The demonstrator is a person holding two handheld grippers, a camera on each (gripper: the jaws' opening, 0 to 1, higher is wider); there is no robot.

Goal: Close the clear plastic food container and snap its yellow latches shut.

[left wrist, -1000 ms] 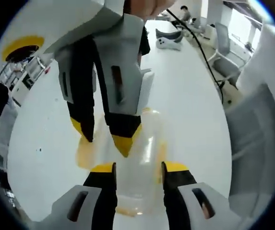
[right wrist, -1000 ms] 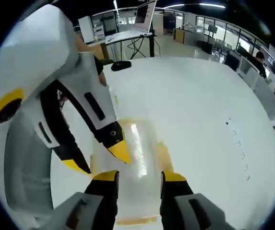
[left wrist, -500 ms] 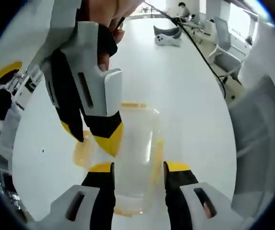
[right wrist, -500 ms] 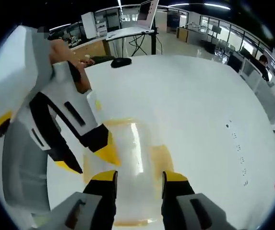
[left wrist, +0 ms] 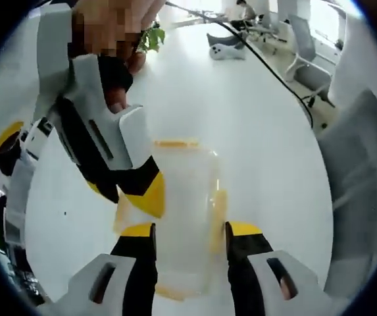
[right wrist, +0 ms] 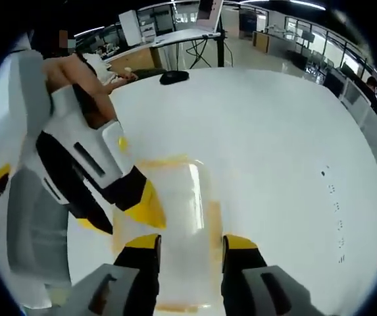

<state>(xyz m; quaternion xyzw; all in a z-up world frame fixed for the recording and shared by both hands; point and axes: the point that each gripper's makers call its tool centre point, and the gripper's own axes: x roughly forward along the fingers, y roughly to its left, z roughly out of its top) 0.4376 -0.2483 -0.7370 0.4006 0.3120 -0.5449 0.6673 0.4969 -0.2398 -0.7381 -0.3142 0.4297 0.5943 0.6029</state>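
A clear plastic food container (left wrist: 183,210) lies on the white table (left wrist: 260,131), just beyond my left gripper (left wrist: 189,230), whose jaws stand open on either side of its near end. Yellow latches (left wrist: 219,212) show on its sides and ends; I cannot tell whether they are snapped. My right gripper (left wrist: 125,195) comes in from the upper left, open, one yellow tip at the container's left edge. In the right gripper view the container (right wrist: 178,210) lies ahead of the open right gripper (right wrist: 191,241), and the left gripper (right wrist: 122,217) reaches its left edge.
A black cable (left wrist: 274,66) runs across the table towards a grey-white object (left wrist: 226,49) at the far end. A small plant (left wrist: 150,38) and chairs (left wrist: 306,62) stand beyond. A dark mouse-like object (right wrist: 174,77) lies far on the table (right wrist: 274,145). A hand (left wrist: 112,92) holds the right gripper.
In the left gripper view the right gripper has drawn from over the container's middle to its left edge. In the right gripper view the left gripper sits a little further left. Both cameras shifted slightly.
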